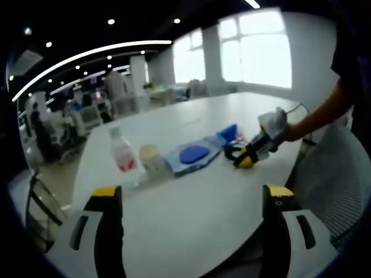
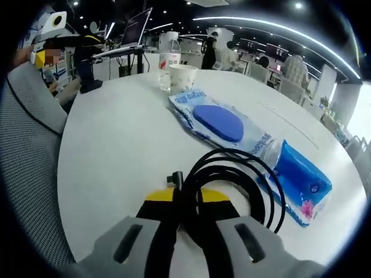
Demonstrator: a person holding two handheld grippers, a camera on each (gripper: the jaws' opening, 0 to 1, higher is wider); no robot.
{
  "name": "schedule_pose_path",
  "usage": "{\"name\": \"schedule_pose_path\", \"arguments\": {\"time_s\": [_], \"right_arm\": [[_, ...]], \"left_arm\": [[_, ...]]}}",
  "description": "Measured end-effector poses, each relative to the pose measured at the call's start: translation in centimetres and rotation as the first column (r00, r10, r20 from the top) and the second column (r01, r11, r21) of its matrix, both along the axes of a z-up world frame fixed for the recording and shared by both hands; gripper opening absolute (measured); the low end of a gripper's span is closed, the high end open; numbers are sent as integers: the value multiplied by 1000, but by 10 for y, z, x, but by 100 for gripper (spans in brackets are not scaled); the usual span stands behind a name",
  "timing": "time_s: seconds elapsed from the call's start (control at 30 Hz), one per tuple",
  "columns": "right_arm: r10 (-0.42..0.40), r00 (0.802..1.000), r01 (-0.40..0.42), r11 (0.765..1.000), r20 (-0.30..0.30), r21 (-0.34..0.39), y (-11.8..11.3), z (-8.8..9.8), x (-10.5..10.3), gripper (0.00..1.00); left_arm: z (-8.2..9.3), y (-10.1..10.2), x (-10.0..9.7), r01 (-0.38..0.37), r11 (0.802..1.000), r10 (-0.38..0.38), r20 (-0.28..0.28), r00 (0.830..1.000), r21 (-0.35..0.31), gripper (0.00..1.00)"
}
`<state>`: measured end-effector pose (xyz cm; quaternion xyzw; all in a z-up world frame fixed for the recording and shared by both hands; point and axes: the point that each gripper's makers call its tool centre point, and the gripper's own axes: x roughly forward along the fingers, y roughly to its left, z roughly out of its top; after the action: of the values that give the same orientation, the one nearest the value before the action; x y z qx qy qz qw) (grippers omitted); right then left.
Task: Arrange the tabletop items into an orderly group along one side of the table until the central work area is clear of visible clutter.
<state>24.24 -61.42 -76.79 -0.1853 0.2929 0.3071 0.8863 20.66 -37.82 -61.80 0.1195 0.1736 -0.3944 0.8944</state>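
The right gripper (image 2: 186, 202) has its fingers clamped on a coiled black cable (image 2: 232, 179), which loops out ahead of the yellow tips and hangs just over the white worktop (image 2: 116, 150). In the left gripper view that same gripper (image 1: 246, 157) sits low at the near end of the row with the cable (image 1: 233, 152) in its grip, so the step in hand looks like carrying the cable to its place in the line.

Taking the wipes pack (image 2: 223, 121) as the landmark: the cable lies just on its near side, and a blue tissue pack (image 2: 298, 179) sits beside the cable, touching or nearly touching the wipes pack's near corner. Just beyond the wipes pack stands a paper cup (image 2: 182, 78), and beyond the cup a clear bottle (image 2: 170, 61) with a red label. These four already form a rough row.

The left gripper (image 1: 191, 200) hovers with its fingers wide apart and nothing between them, well away from the wipes pack (image 1: 191, 155), with bare worktop (image 1: 197, 226) between.

The next move probably calls for setting the cable down close against the tissue pack's end of the row and letting go without the coil springing open across the middle. The left gripper could then nudge the cup (image 1: 152, 159) and bottle (image 1: 123, 153) tighter into line.
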Motion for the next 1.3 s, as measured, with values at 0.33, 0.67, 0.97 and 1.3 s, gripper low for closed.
{"name": "schedule_pose_path", "arguments": {"time_s": [0.33, 0.67, 0.97, 1.3], "right_arm": [[-8, 1000, 8, 1000, 13, 2, 0, 15, -2, 21], [-82, 996, 81, 995, 19, 66, -4, 33, -8, 36], [-155, 987, 150, 982, 33, 115, -17, 51, -18, 49], [-230, 971, 218, 963, 60, 159, -32, 75, -36, 65]], "left_arm": [[0, -1, -1, 6, 1000, -6, 0, 1000, -1, 98], [0, -1, -1, 8, 1000, -8, -6, 1000, -7, 98], [-5, 2, 2, 7, 1000, -7, -22, 1000, -4, 99], [-6, 5, 3, 1, 1000, -1, -29, 1000, -16, 99]]}}
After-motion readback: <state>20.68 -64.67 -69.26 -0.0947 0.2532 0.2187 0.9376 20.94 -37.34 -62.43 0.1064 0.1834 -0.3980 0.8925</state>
